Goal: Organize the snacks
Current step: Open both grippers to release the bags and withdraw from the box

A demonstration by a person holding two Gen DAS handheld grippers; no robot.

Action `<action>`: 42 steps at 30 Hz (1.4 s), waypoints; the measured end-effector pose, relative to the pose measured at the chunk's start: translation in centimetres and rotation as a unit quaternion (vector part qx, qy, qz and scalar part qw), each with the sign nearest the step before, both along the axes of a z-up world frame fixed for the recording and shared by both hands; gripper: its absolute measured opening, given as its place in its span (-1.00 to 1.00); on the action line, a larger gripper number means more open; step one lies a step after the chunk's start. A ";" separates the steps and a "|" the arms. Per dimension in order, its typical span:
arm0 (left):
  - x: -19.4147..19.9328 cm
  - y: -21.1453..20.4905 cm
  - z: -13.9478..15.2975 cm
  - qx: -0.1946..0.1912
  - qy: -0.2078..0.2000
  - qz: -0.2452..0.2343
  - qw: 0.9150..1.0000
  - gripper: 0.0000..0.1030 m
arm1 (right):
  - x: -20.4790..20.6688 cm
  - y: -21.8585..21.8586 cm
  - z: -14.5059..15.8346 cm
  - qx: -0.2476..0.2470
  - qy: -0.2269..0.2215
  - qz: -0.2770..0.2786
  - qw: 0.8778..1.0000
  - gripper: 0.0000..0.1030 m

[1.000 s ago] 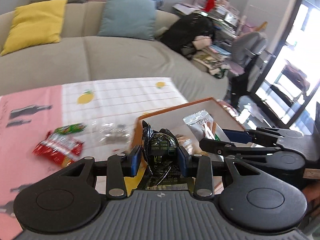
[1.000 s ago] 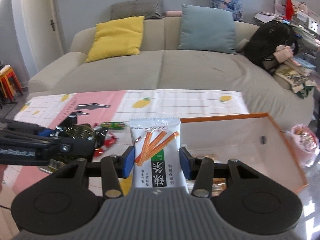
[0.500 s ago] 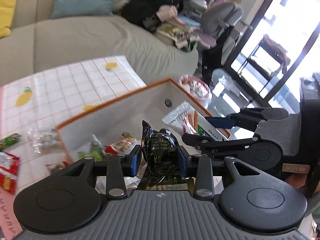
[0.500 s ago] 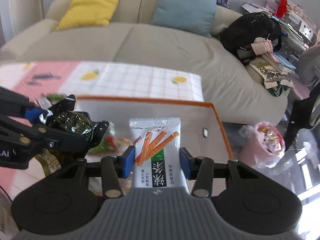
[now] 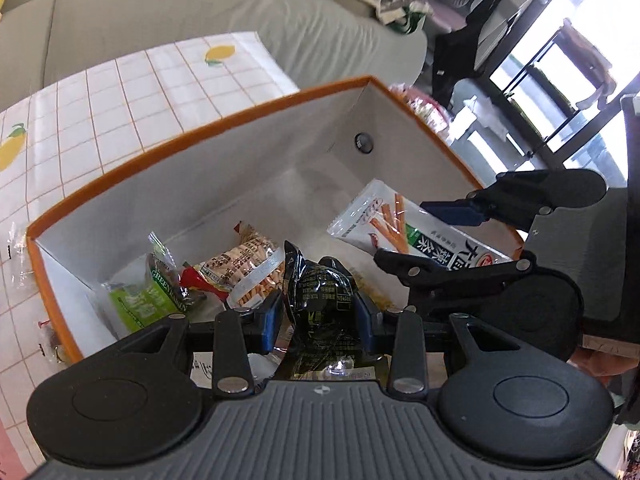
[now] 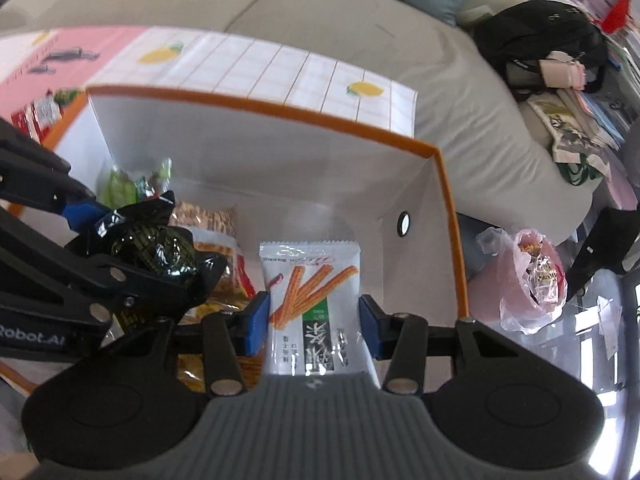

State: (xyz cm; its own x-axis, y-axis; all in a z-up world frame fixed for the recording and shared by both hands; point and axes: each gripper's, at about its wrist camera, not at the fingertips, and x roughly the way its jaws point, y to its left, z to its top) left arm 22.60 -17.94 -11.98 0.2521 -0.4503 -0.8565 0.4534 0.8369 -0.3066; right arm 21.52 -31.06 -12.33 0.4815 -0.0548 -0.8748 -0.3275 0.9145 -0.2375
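My left gripper (image 5: 319, 314) is shut on a black crinkly snack packet (image 5: 320, 300) and holds it over the near part of the orange-rimmed white box (image 5: 168, 144). My right gripper (image 6: 314, 326) is shut on a white packet of stick snacks (image 6: 314, 304) and holds it over the box (image 6: 280, 116) on its right side. The white packet also shows in the left wrist view (image 5: 404, 232), and the black packet in the right wrist view (image 6: 154, 242). Inside the box lie a green packet (image 5: 148, 300) and a packet of biscuit sticks (image 5: 244, 268).
The box stands on a table with a chequered lemon-print cloth (image 5: 120, 92). A red packet (image 6: 38, 114) lies on the cloth left of the box. A beige sofa (image 6: 280, 12) is behind. A pink plastic bag (image 6: 528, 276) sits on the floor to the right.
Both grippers have moved forward and tilted down over the box, each still holding its packet. The box's inside and the snacks in it have come into view.
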 end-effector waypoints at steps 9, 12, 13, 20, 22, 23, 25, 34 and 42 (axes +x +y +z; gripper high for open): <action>1.2 -0.8 -2.1 0.044 0.039 0.001 0.998 -0.17 | 1.1 0.6 -3.0 -0.035 0.047 0.023 0.998 -0.10; 1.3 -0.9 -2.3 0.052 0.048 0.000 0.997 -0.16 | 1.5 0.9 -3.8 -0.044 0.060 0.031 0.997 -0.09; 1.4 -1.0 -2.4 0.057 0.051 -0.001 0.997 -0.16 | 1.6 1.0 -4.0 -0.047 0.065 0.032 0.996 -0.09; 1.9 -1.0 -2.8 0.073 0.067 0.003 0.995 -0.14 | 2.3 1.1 -4.3 -0.055 0.077 0.030 0.995 -0.08; 1.7 -1.5 -2.5 0.080 0.061 0.003 0.995 -0.02 | 2.3 1.2 -4.3 -0.058 0.076 0.030 0.995 -0.02; 1.6 -1.4 -2.3 0.082 0.057 0.002 0.995 0.03 | 2.3 1.3 -4.2 -0.063 0.074 0.032 0.995 0.05; 1.4 -1.2 -2.0 0.083 0.046 0.004 0.995 0.20 | 2.3 1.5 -4.3 -0.070 0.075 0.036 0.994 0.10; -0.1 -0.1 1.2 0.085 0.008 -0.007 0.996 0.35 | 1.6 1.9 -1.8 -0.082 0.074 0.019 0.994 0.45; -3.2 2.4 5.9 0.076 -0.078 -0.011 0.994 0.35 | -1.5 2.4 2.5 -0.050 0.000 -0.047 0.998 0.53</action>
State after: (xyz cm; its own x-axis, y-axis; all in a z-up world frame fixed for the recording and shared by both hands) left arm 19.42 -15.49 -6.09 0.3776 -0.3255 -0.8669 0.5048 0.8572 -0.1020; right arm 20.04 -28.64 -9.82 0.4709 -0.1870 -0.8621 -0.2416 0.9126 -0.3300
